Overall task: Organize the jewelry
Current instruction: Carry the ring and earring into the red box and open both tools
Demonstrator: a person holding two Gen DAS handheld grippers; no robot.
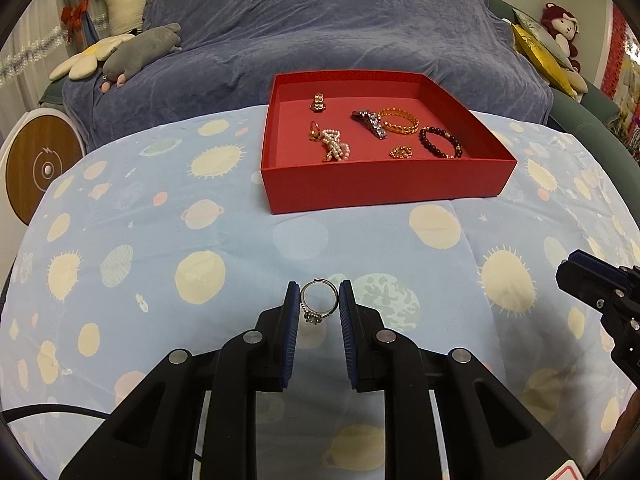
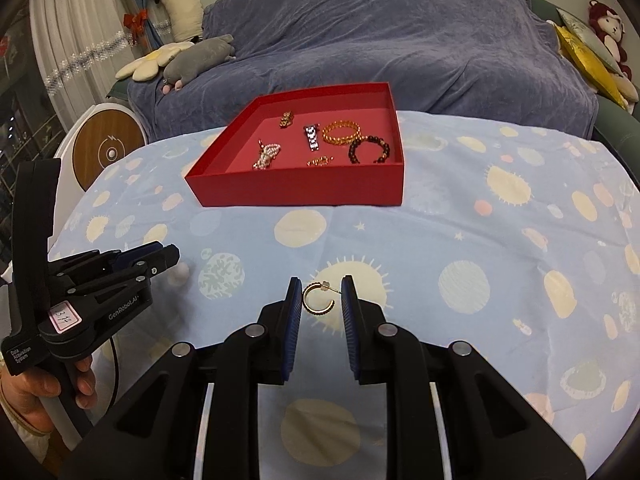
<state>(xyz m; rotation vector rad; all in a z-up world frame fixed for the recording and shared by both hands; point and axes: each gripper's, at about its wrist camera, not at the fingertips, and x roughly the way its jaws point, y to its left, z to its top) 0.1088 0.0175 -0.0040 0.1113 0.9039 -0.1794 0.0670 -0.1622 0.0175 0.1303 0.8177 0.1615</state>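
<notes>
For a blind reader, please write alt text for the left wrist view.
The left gripper holds a silver ring with a stone between its blue pads, above a planet-print cloth. Behind stands an open red box containing bracelets and other jewelry.

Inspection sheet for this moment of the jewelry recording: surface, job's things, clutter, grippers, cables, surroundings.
Surface: light blue planet-print cloth covering the table, slightly creased.
Job's things: red box, open, holding a dark bead bracelet, a gold bracelet, a pearl piece and smaller items.
Clutter: nothing seen loose on the cloth.
Grippers: left gripper shut on a silver ring with a stone; right gripper shut on a gold hoop earring.
Cables: one black cable at the left edge.
Surroundings: sofa under a blue-grey cover, plush toys, a round wood-faced device.
</notes>
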